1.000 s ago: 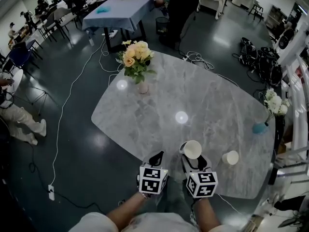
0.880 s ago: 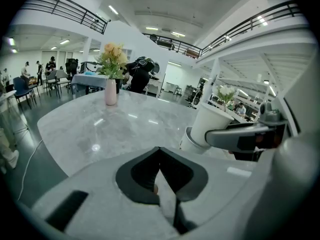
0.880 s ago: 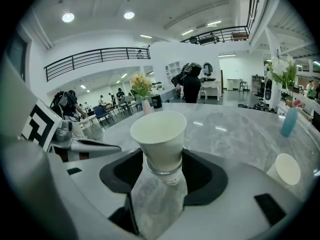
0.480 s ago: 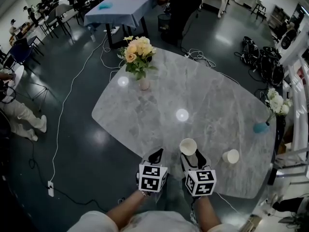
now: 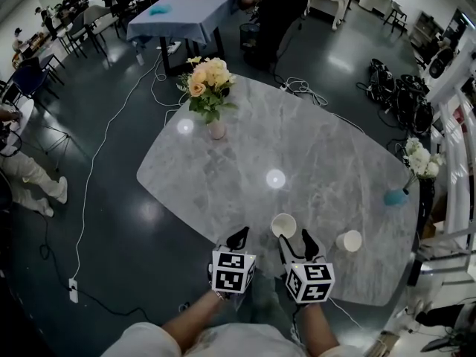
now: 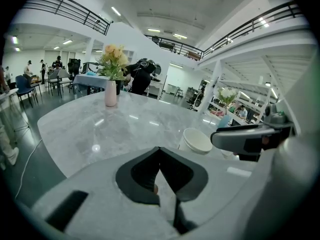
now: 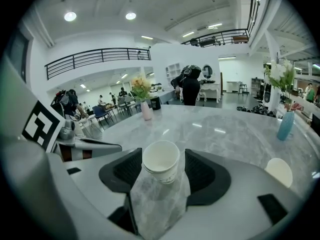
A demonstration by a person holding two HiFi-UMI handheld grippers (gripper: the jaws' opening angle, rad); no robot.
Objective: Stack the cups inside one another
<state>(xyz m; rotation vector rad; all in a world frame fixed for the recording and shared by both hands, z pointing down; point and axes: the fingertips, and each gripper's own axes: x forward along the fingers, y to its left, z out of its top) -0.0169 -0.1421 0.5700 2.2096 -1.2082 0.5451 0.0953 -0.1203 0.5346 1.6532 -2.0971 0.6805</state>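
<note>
Head view: a cup (image 5: 283, 225) stands upright on the surface (image 5: 223, 177), just ahead of the right gripper (image 5: 295, 244). A second cup (image 5: 348, 240) sits near, to its right.

Left gripper view: the left gripper (image 6: 160, 171) is pressed together and empty.

Right gripper view: the right gripper (image 7: 163, 166) is parted around the cup without clamping it. It should likely close gently below the rim, squarely, so the paper keeps its shape.

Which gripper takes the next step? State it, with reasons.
Right. One cup stands between the right gripper's open jaws, and the second cup sits to its right. The left gripper is shut and empty.
</note>
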